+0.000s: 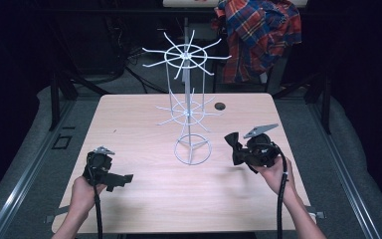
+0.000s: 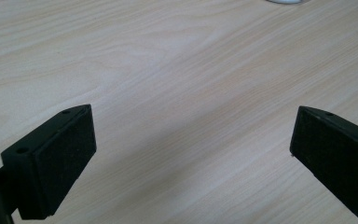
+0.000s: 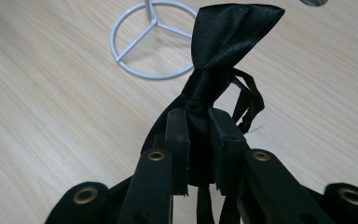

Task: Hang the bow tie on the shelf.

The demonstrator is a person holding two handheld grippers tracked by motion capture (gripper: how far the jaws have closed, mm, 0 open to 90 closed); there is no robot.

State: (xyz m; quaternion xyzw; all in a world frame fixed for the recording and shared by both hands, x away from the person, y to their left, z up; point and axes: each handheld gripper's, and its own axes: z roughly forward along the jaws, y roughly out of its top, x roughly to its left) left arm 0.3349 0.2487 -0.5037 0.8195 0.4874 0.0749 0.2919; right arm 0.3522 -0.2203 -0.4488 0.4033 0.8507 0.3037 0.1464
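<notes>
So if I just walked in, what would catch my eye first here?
Probably the white wire rack standing tall mid-table, two tiers of spokes fanning out from its pole. Next, the black bow tie pinched in the right gripper, just right of the rack's ring base. Behind the table, a red and blue plaid shirt hangs.

A pale wooden worktop [image 1: 139, 119] fills the middle of the frame, a small round hole [image 1: 220, 106] near its far edge. Grey floor [image 1: 25, 149] surrounds it. At upper right a plaid shirt [image 1: 258, 35] hangs; the rest behind is dark.
</notes>
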